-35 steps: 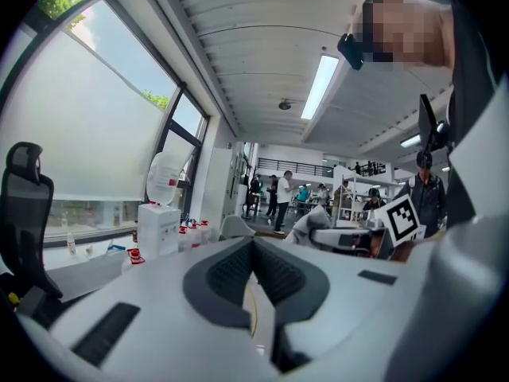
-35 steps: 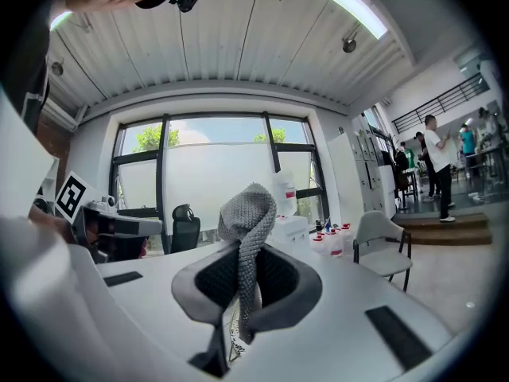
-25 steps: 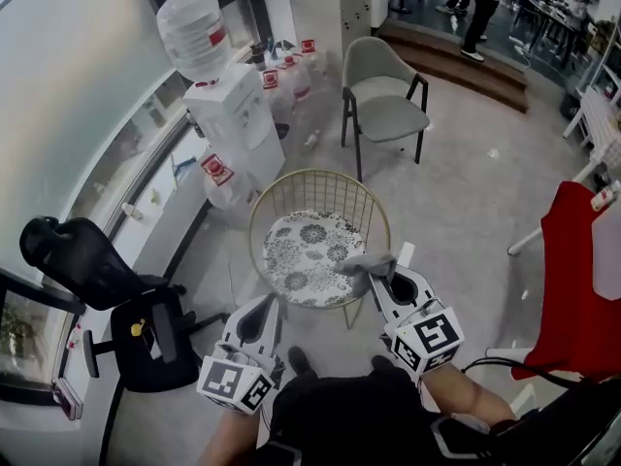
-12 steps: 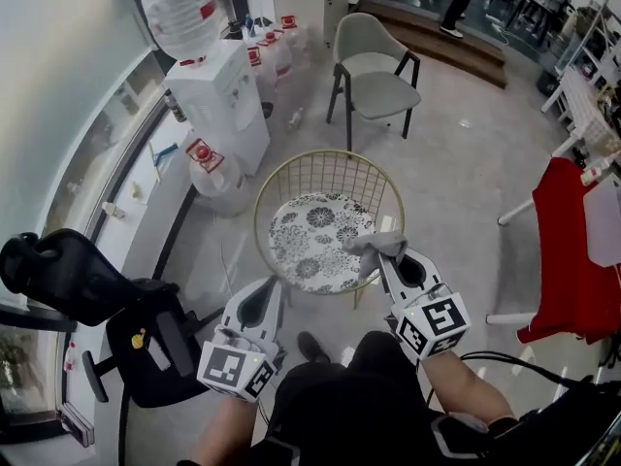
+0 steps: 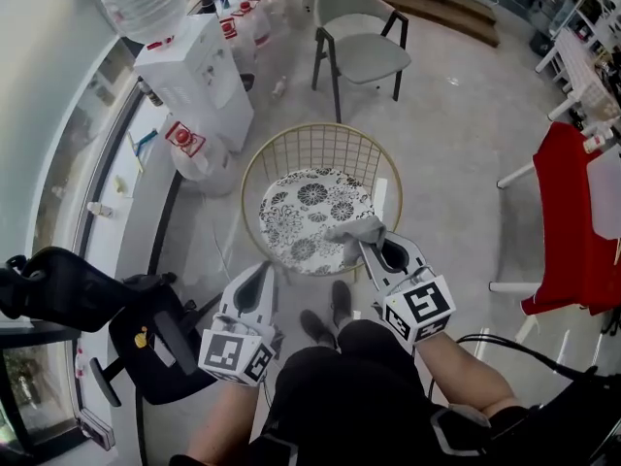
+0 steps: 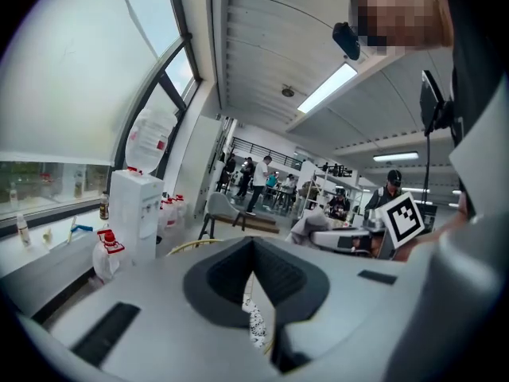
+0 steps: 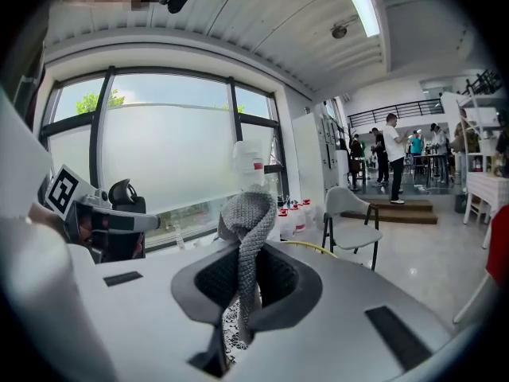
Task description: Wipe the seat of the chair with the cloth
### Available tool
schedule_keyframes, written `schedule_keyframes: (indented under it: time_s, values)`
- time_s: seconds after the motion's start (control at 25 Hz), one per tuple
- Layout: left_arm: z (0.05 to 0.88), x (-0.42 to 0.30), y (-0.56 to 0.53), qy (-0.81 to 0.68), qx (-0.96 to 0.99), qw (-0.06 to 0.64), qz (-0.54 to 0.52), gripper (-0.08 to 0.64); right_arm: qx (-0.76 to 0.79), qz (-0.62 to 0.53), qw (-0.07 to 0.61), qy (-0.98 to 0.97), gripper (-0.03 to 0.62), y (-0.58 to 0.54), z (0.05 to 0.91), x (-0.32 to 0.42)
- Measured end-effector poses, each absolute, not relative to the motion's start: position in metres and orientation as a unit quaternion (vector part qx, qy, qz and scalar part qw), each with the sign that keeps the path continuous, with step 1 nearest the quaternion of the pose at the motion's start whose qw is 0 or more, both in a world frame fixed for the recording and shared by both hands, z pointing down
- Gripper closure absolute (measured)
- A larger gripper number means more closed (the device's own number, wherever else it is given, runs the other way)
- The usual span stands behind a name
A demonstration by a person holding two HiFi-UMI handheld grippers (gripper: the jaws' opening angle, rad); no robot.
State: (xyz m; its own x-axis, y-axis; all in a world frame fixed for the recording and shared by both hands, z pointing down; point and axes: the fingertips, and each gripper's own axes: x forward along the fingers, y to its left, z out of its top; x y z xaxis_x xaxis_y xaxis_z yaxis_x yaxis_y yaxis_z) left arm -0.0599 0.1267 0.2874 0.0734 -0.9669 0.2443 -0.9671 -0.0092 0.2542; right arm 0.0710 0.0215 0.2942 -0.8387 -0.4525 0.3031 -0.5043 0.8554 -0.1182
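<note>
Head view: cloth (image 5: 355, 229), floral seat (image 5: 309, 212); grey floor (image 5: 456, 153).

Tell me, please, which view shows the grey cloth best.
The right gripper view: the cloth fills the centre, clamped in the right tool. The head view shows a small bundle over the chair seat; the left gripper view, a distant lump.

The pale floor (image 5: 456, 163) carries the gold wire chair (image 5: 320, 149), a grey chair (image 5: 367, 54), a water dispenser (image 5: 194, 78) and a black office chair (image 5: 146, 336).
</note>
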Motion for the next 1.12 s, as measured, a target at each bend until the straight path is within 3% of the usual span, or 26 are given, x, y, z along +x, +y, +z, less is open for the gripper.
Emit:
schedule_keyframes:
  time_s: [0.48, 1.12]
  values:
    - [0.400, -0.070, 0.073, -0.683, 0.677, 0.263, 0.078, 0.552, 0.221, 0.172, 0.213, -0.936, 0.565, -0.002, 0.426, 0.055]
    - [0.566, -0.112, 0.093, -0.646, 0.649, 0.373, 0.149, 0.552, 0.183, 0.233, 0.343, -0.891, 0.566, 0.055, 0.602, -0.006]
